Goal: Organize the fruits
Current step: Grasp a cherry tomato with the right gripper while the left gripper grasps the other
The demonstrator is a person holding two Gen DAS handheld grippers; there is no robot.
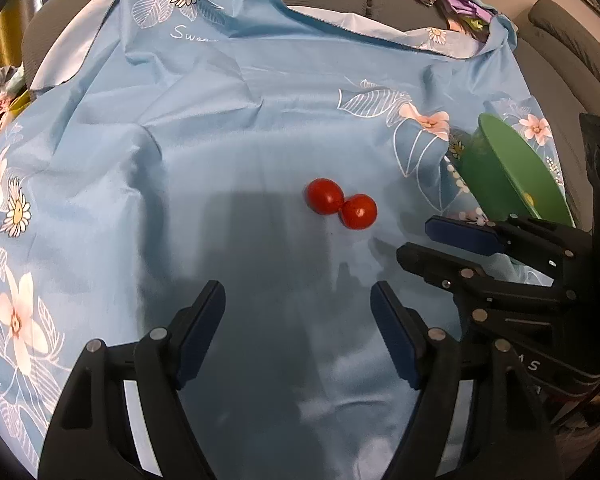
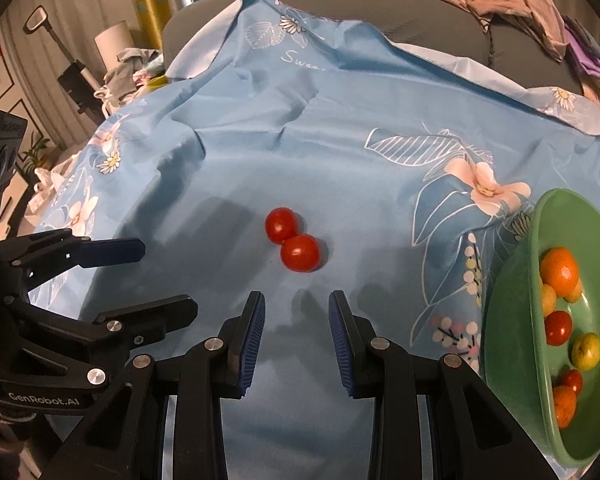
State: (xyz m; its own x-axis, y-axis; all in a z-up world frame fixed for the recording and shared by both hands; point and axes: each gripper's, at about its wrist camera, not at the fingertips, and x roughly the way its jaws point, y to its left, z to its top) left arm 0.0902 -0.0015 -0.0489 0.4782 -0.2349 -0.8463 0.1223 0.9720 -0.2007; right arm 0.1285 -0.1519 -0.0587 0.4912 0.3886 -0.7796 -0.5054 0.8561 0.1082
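Left wrist view: two small, glossy red round tomatoes [image 1: 342,203] lie touching each other on the light blue flower-printed cloth [image 1: 228,128], ahead of the black left gripper with blue pads [image 1: 298,330], whose jaws stand wide apart and empty. The black right gripper [image 1: 428,240] reaches in from the right, in front of a tilted green bowl [image 1: 512,176].

Right wrist view: the same tomatoes [image 2: 293,239] sit just ahead of the right gripper [image 2: 297,334]; its jaws are narrowed with nothing between them. The green bowl [image 2: 508,292] at the right holds orange, red and yellow-green fruits [image 2: 560,272].
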